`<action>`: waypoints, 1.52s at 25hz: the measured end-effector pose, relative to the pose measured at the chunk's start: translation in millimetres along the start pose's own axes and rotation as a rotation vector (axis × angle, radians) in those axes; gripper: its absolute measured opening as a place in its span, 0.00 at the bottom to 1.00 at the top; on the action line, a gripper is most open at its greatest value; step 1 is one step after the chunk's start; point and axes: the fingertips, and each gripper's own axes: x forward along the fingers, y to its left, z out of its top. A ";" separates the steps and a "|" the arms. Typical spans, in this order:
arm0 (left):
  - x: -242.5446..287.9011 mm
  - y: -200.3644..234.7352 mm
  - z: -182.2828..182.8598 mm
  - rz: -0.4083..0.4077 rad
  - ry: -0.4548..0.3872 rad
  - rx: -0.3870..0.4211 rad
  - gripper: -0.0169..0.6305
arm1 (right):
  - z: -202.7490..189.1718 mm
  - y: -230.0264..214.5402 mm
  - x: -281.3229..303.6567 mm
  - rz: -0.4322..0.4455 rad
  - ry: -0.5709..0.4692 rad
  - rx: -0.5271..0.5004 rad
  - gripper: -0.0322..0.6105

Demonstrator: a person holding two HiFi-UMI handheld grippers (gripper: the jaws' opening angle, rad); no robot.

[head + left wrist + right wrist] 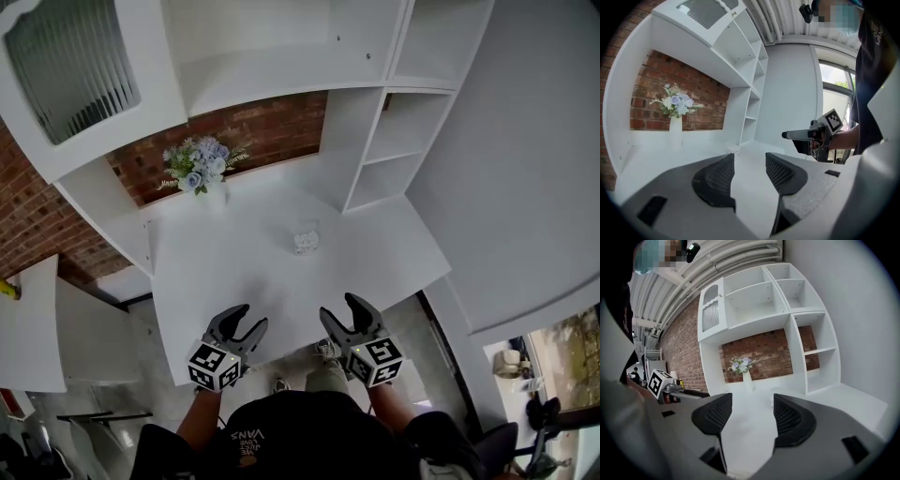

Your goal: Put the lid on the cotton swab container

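The black two-jaw left gripper [251,318] and right gripper [338,307] are held open, empty, at the white table's [216,281] edge. The small clear cotton swab container [307,240], standing mid-table, could be toppled by a hasty reach.

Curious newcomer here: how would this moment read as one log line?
left claw: open, empty | right claw: open, empty | cotton swab container: on desk, apart from claws

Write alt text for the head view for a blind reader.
Seen from above, a person holds the left gripper and the right gripper, both open and empty, over the near edge of a white desk. A small clear container stands mid-desk, with a vase of flowers at the back against a brick wall.
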 end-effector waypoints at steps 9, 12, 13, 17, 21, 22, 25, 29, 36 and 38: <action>68.0 27.9 31.3 0.062 0.014 0.040 0.32 | 6.1 -51.7 51.8 0.107 0.067 -0.033 0.44; 92.3 38.6 40.7 0.077 0.018 0.054 0.33 | 8.9 -69.1 70.7 0.143 0.079 -0.040 0.44; 99.7 40.9 41.8 0.078 0.024 0.063 0.34 | 9.1 -74.1 76.4 0.154 0.083 -0.046 0.44; 128.9 46.5 52.6 0.077 0.042 0.109 0.36 | 8.2 -95.1 97.4 0.191 0.096 -0.057 0.44; 154.2 54.2 59.8 0.073 0.066 0.157 0.37 | 2.6 -112.7 113.7 0.224 0.122 -0.078 0.44; 159.7 55.9 59.7 0.069 0.084 0.175 0.38 | 0.2 -116.3 117.7 0.234 0.131 -0.088 0.44; 176.1 59.8 59.9 0.055 0.128 0.225 0.41 | -7.5 -126.4 129.8 0.261 0.157 -0.115 0.44; 194.9 62.0 58.3 0.025 0.168 0.287 0.42 | -21.3 -135.5 143.8 0.294 0.191 -0.135 0.44; 219.1 68.6 48.7 -0.021 0.263 0.367 0.43 | -45.1 -142.2 167.8 0.348 0.248 -0.152 0.44; 224.6 70.4 45.8 -0.033 0.287 0.382 0.44 | -50.7 -142.3 174.0 0.363 0.260 -0.156 0.44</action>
